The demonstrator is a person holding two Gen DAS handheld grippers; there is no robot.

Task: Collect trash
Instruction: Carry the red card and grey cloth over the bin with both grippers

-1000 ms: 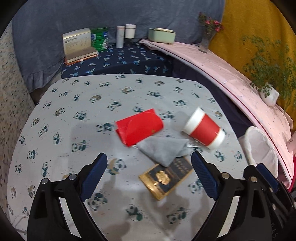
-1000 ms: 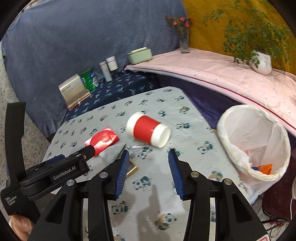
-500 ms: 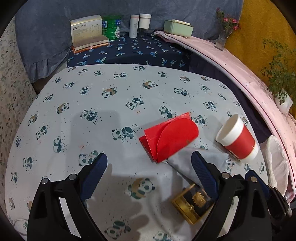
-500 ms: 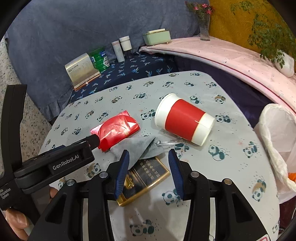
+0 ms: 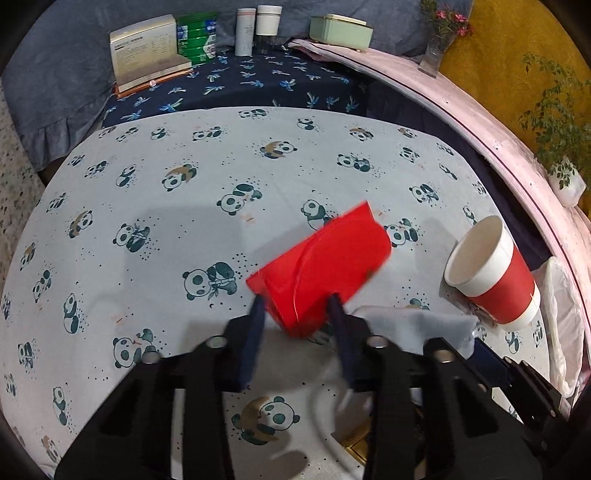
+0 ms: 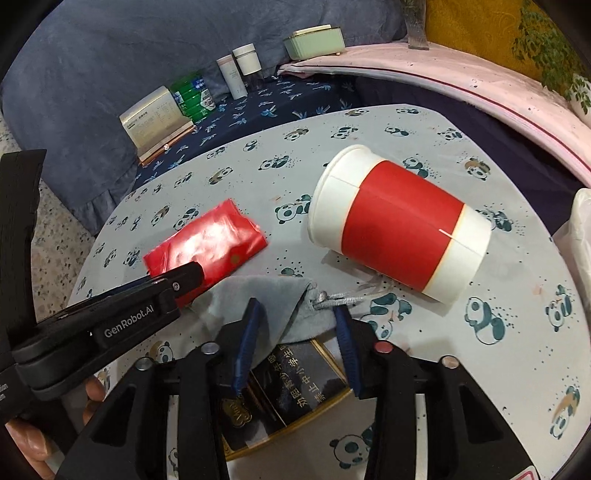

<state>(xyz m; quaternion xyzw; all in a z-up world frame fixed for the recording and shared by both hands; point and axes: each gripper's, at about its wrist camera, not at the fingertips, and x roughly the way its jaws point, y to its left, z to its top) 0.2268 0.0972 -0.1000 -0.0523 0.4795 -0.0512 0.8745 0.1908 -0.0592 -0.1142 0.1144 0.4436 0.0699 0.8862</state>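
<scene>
A red packet point(image 5: 325, 266) lies on the panda-print table point(image 5: 184, 206); it also shows in the right wrist view point(image 6: 207, 251). My left gripper point(image 5: 295, 306) has its jaws closed in on the packet's near end. A grey drawstring pouch point(image 6: 273, 299) lies over a black and gold box point(image 6: 291, 384). My right gripper point(image 6: 295, 314) is open, its jaws straddling the pouch. A red and white paper cup point(image 6: 399, 229) lies on its side to the right, also in the left wrist view point(image 5: 491, 273).
A white-lined trash bin point(image 5: 561, 325) stands off the table's right edge. At the back are a boxed book point(image 5: 147, 51), a green can point(image 5: 195, 37), two bottles point(image 5: 255, 29) and a pale green box point(image 5: 340, 29). A pink ledge point(image 5: 480, 110) runs along the right.
My left gripper has moved forward and its jaws have closed from wide open onto the red packet. My right gripper has come down and forward over the grey pouch and box.
</scene>
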